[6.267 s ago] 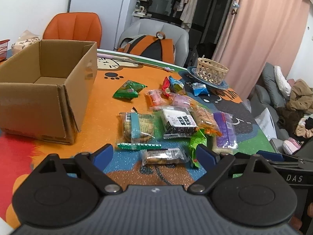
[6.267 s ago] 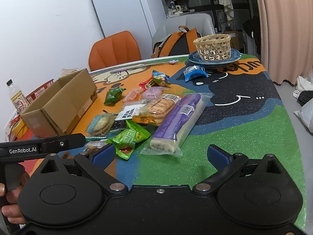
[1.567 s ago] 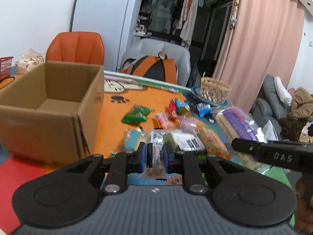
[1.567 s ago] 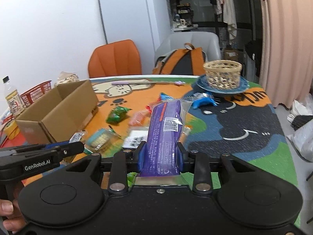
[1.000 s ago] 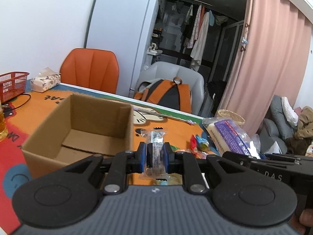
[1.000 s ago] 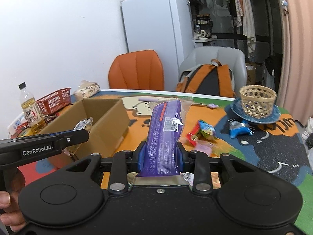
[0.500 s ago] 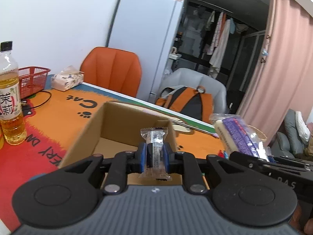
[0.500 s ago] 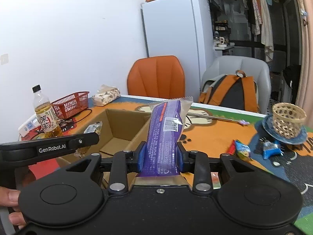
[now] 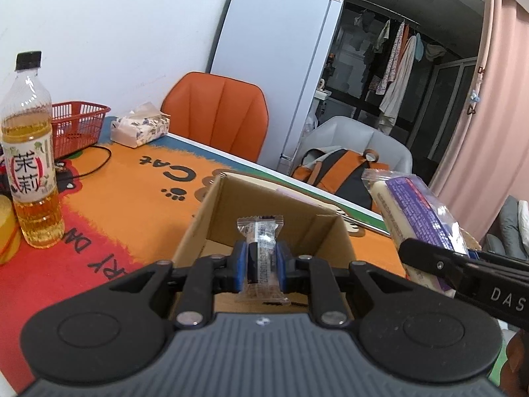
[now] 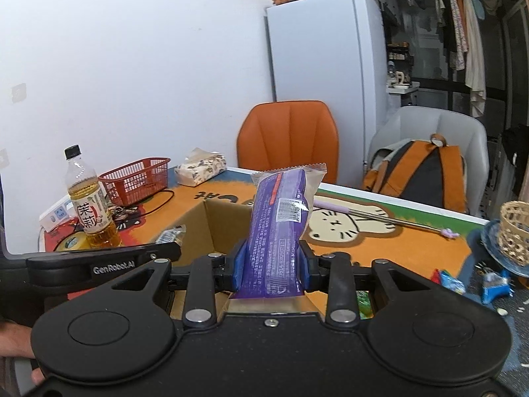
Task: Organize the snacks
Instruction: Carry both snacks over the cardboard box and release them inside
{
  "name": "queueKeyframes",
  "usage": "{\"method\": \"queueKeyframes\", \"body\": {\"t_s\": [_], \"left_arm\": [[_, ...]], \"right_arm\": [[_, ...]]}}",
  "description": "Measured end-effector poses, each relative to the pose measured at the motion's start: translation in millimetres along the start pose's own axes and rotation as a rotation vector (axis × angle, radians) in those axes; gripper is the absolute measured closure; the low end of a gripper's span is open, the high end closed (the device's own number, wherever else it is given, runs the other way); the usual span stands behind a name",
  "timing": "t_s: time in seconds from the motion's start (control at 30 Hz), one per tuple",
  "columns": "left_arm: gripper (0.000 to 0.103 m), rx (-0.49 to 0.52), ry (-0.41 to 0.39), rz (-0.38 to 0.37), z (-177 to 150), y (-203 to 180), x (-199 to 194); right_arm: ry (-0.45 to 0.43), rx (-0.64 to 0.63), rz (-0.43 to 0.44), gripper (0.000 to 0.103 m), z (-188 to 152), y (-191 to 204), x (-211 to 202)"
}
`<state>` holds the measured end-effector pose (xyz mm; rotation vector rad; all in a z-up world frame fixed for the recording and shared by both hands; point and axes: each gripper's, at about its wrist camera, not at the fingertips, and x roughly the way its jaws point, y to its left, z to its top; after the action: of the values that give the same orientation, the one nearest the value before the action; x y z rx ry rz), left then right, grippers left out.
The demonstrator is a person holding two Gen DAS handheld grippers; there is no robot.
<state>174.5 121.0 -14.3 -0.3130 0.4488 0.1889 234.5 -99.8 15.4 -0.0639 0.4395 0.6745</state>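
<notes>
Both tools are now carried from the snack pile over to the cardboard box (image 9: pixel 264 211), which fills the centre of the left wrist view where half a second ago it was seen further off. The left tool (image 9: pixel 260 262) is clenched on a small clear-wrapped snack (image 9: pixel 261 254), held upright over the open box. The right tool (image 10: pixel 271 266) is clamped on a long purple snack pack (image 10: pixel 282 221), its sealed end pointing to 12 o'clock; in the left wrist view the same pack is seen at 3 o'clock, just beside the box's right wall. On the table (image 9: pixel 132 198), a tea bottle (image 9: pixel 29 152) stands at 9 o'clock, with a red basket (image 9: pixel 77 125) and a tissue pack (image 9: pixel 140 129) behind it. An orange chair (image 10: pixel 289 139) is placed at 12 o'clock in the right wrist view. A wicker basket (image 10: pixel 514 231) on a blue plate is seen at 3 o'clock, with loose snacks (image 10: pixel 449 281) near it.
</notes>
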Motion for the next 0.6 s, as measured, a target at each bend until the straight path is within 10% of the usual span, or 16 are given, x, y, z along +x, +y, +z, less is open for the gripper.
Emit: {"method": "queueKeyframes", "body": {"t_s": [0.5, 0.6], "left_arm": [[0.063, -0.077, -0.021, 0.076, 6, 38, -18], [0.049, -0.079, -0.037, 0.105, 7, 42, -28]], "right_arm": [[-0.001, 0.03, 0.088, 0.068, 6, 23, 27], [-0.018, 0.033, 0.105, 0.041, 6, 26, 25]]}}
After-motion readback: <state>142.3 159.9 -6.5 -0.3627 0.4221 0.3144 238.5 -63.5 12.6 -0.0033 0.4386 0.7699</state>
